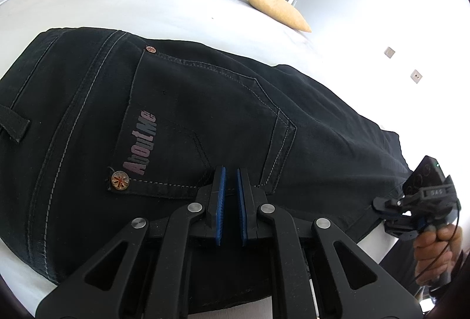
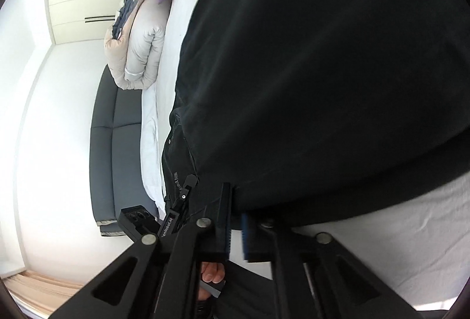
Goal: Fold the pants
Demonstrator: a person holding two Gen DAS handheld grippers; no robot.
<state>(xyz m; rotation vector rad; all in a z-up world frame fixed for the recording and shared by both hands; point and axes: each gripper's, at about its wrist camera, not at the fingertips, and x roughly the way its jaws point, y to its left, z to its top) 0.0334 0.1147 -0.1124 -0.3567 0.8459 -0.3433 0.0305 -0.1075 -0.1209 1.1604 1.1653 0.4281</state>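
Black denim pants (image 1: pixel 182 101) are spread flat on a white bed (image 1: pixel 117 7), back pocket up, with pale stitching, copper rivets and pink lettering. The left gripper (image 1: pixel 231 175) is nearly closed at the pocket's edge. The right gripper (image 2: pixel 236 201) is clamped on a pant edge.

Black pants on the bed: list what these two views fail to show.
- Left wrist view: black pants, waistband cut off by the left edge; near edge hidden behind the left tongs.
- Right wrist view: right tongs, tips buried under blurred pants cloth; leg ends out of frame.
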